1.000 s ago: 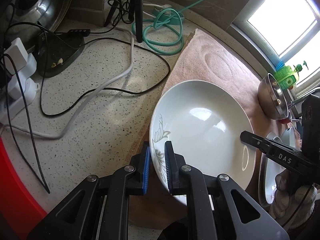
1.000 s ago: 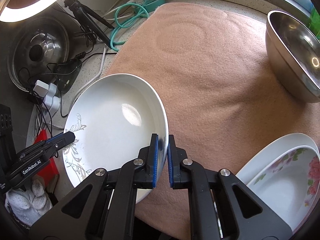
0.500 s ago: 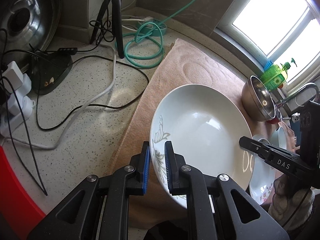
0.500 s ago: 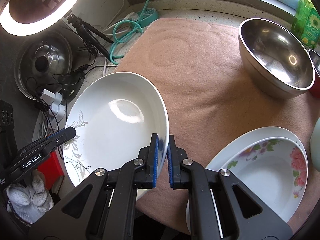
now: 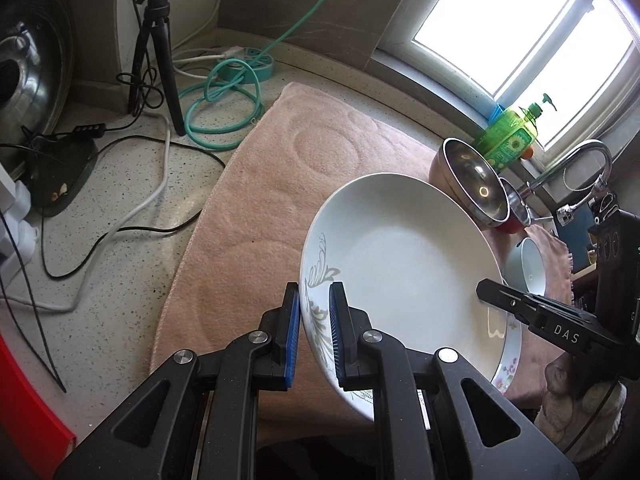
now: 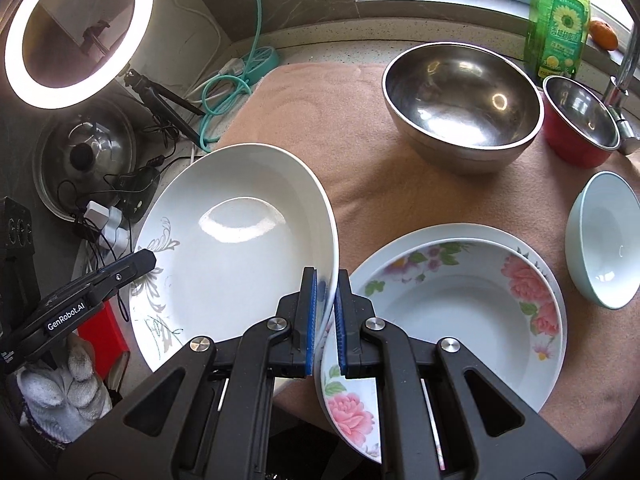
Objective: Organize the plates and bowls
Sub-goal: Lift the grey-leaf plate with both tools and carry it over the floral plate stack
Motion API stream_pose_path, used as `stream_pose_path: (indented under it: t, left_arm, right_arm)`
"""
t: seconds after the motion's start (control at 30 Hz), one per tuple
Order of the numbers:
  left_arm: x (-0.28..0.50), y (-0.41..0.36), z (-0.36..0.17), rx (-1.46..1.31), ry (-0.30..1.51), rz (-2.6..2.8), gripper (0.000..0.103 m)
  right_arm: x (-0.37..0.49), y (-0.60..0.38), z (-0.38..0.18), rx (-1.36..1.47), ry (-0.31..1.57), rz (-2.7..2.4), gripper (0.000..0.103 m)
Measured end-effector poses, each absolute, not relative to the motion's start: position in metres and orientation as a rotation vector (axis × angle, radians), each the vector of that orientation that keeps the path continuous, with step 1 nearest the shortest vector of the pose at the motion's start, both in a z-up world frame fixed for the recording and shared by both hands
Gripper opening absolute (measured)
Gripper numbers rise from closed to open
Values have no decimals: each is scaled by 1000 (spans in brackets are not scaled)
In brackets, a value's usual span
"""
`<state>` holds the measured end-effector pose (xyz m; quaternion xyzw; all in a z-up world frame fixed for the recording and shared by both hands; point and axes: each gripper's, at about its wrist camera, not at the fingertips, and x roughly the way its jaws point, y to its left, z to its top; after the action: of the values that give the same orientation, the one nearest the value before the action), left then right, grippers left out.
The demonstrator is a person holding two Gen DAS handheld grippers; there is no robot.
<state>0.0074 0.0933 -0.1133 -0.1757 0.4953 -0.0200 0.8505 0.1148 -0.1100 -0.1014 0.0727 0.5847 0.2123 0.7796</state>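
Observation:
A white deep plate (image 5: 404, 264) (image 6: 236, 240) with a grey leaf pattern hangs in the air, tilted, over the pink towel (image 5: 304, 168) (image 6: 348, 128). My left gripper (image 5: 314, 328) is shut on its patterned rim, and my right gripper (image 6: 325, 312) is shut on the opposite rim. Below and to the right, two flowered plates (image 6: 460, 296) lie stacked on the towel. A large steel bowl (image 6: 460, 100), a small red bowl with a steel inside (image 6: 576, 120) and a pale blue bowl (image 6: 604, 236) stand further back.
A green soap bottle (image 6: 560, 20) and a tap (image 5: 576, 164) stand by the window. Cables (image 5: 152, 184), a teal hose (image 5: 224, 92), a tripod (image 5: 156, 44) with a ring light (image 6: 76, 28) and a pot lid (image 6: 84, 156) crowd the speckled counter on the left.
Both grippers have lifted the white plate and carried it right, towards the stacked flowered plates. More of the bowls and the window has come into view.

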Motion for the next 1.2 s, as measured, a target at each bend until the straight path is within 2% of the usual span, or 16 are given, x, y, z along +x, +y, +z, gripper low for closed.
stream_pose_path:
  t: [0.53,1.2]
  left_arm:
    - [15,30,-113,-296,1065,-152,12]
    - [20,-34,-134,-205,1147,-259,12]
  right_arm:
    - [92,-179,-100,209,1260,346,8]
    - [74,-242,-125,239,1301,225,9]
